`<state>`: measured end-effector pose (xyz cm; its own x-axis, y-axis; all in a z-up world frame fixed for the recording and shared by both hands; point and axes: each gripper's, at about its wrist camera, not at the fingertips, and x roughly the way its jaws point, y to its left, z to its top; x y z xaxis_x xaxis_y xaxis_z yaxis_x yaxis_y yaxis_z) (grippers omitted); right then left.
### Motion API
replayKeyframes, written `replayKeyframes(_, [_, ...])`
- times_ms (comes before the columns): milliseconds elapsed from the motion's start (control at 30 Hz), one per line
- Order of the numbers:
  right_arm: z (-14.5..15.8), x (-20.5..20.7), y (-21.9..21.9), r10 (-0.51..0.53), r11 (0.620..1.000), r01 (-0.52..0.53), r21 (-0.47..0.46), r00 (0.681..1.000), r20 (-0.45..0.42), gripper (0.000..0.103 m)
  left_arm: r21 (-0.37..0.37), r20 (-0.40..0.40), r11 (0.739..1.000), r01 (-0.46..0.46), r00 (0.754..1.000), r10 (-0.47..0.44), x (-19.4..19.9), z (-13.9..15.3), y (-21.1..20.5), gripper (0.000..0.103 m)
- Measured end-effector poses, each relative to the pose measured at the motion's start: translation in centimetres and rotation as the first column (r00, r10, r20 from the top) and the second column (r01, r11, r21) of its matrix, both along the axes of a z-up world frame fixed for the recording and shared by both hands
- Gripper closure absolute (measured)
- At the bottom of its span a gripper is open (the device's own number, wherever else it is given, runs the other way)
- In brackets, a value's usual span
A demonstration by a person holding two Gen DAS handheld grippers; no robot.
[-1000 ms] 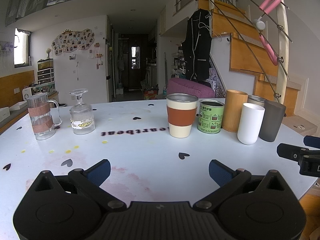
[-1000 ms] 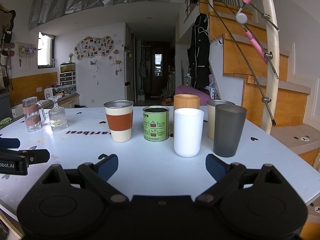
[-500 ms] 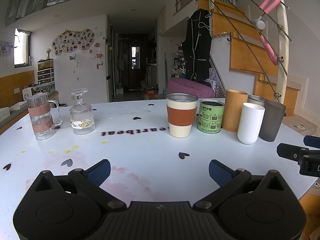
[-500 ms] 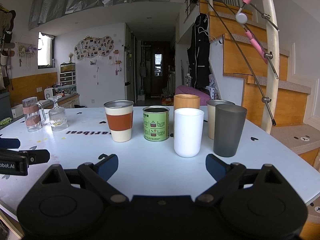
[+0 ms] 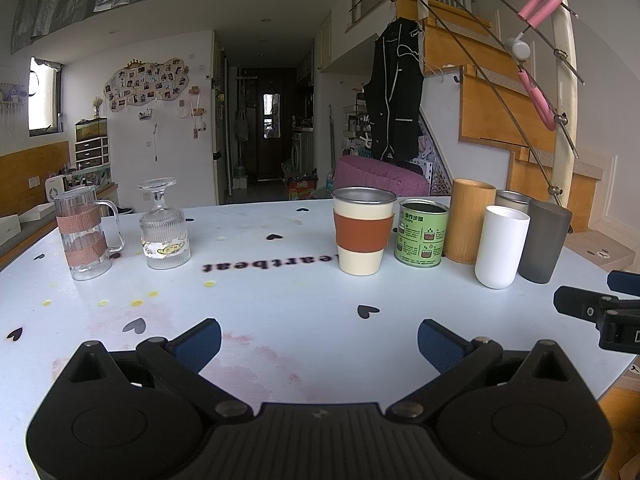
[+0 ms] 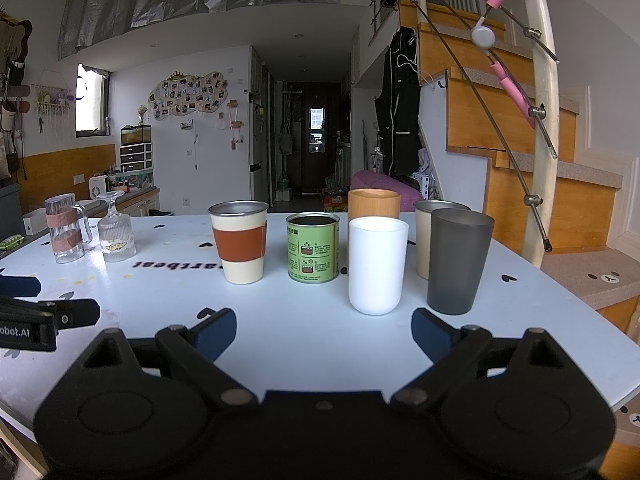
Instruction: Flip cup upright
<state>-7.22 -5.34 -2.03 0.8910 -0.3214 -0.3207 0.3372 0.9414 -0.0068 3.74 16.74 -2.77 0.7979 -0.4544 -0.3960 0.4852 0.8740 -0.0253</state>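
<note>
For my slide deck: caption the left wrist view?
Open left gripper faces an upside-down stemmed glass among upright cups on the table.

We note the ribbed clear stemmed glass (image 5: 164, 228) standing inverted, foot up, rim on the table, just beside a handled glass mug (image 5: 82, 234).

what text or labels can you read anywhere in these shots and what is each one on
"eartbeat", printed upside down on the table; its first letters are hidden behind the banded cup.
"obot.AI", cut off by the frame edge, on the left gripper as seen from the right wrist.
Chinese characters and small pictograms on the green tin: too small to read.
Sticker on the upside-down glass: no legible text.
</note>
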Motion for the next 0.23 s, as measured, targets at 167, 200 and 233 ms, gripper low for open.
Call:
replayKeyframes(167, [0.00,0.01,-0.01,0.000,1.000,0.000,0.000,1.000,0.000,0.008,0.000,0.002,1.000,0.001,1.000,-0.001,-0.07,-0.08,-0.06,0.000])
replayKeyframes(200, [0.01,0.00,-0.01,0.000,1.000,0.000,0.000,1.000,0.000,0.008,0.000,0.004,1.000,0.001,1.000,-0.001,-0.11,-0.08,-0.10,0.000])
replayKeyframes(233, [0.01,0.00,-0.01,0.001,1.000,-0.001,0.000,1.000,0.000,0.008,0.001,0.005,1.000,0.001,1.000,-0.001,-0.11,-0.08,-0.11,0.000])
